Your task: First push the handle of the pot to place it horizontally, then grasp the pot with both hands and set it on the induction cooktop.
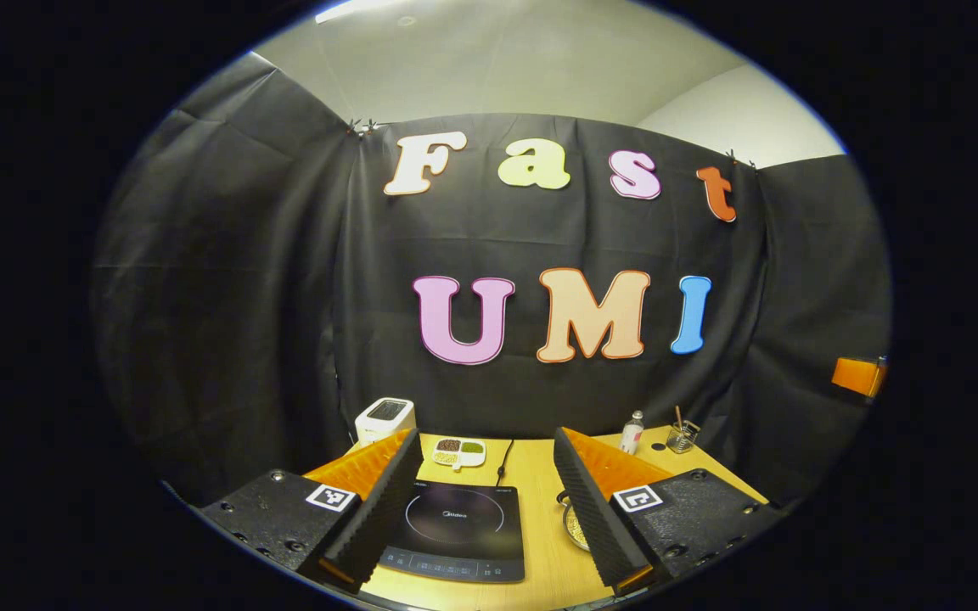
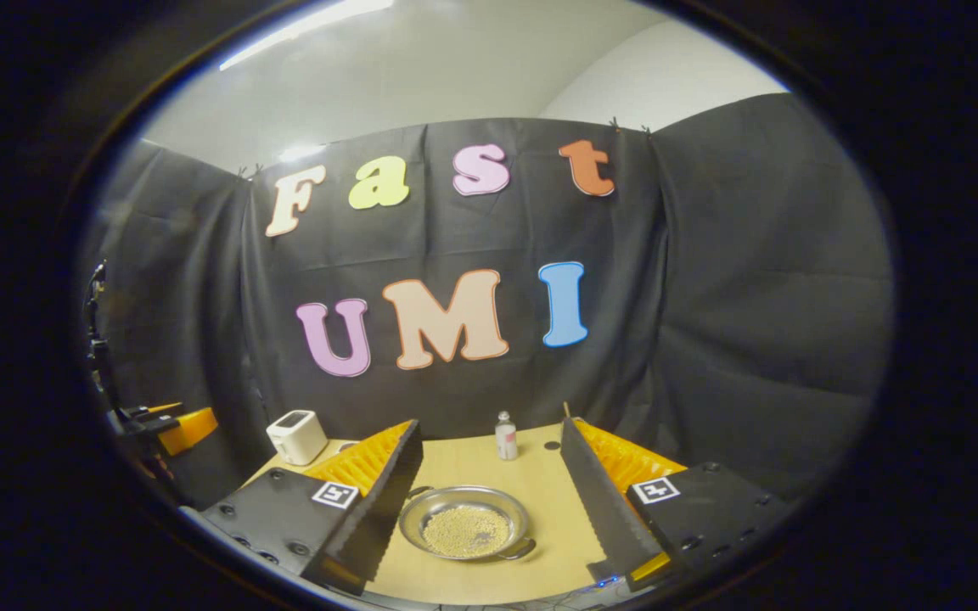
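- Toaster (image 1: 385, 418): white, standing at the far left corner of the wooden table (image 1: 540, 475); in the right gripper view it shows at the same corner (image 2: 297, 436).
- Left gripper (image 1: 482, 501): fingers spread wide apart, nothing held between them, raised above the near edge of the table.
- Induction cooktop (image 1: 458, 530): black, flat on the table, framed between the left gripper's fingers, near the front edge. Its cord (image 1: 503, 462) runs toward the far edge.
- Divided dish (image 1: 459, 452): white, holding small portions of differently coloured contents, just beyond the cooktop toward the far edge.
- Pot (image 2: 465, 522): shallow metal vessel holding pale grains, resting on the table to the right of the cooktop and apart from it. In the left gripper view only a sliver of it (image 1: 575, 526) shows beside the right-hand finger.
- Pot handle (image 2: 518, 550): a small loop at the rim on the near right side; a second appears at the far left rim.
- Right gripper (image 2: 489, 501): fingers spread wide apart, nothing held, with the pot framed between them and not touched.
- Bottle (image 2: 505, 436): small, upright, near the far edge behind the pot.
- Glass holder (image 1: 682, 436): clear, with sticks in it, at the far right corner.
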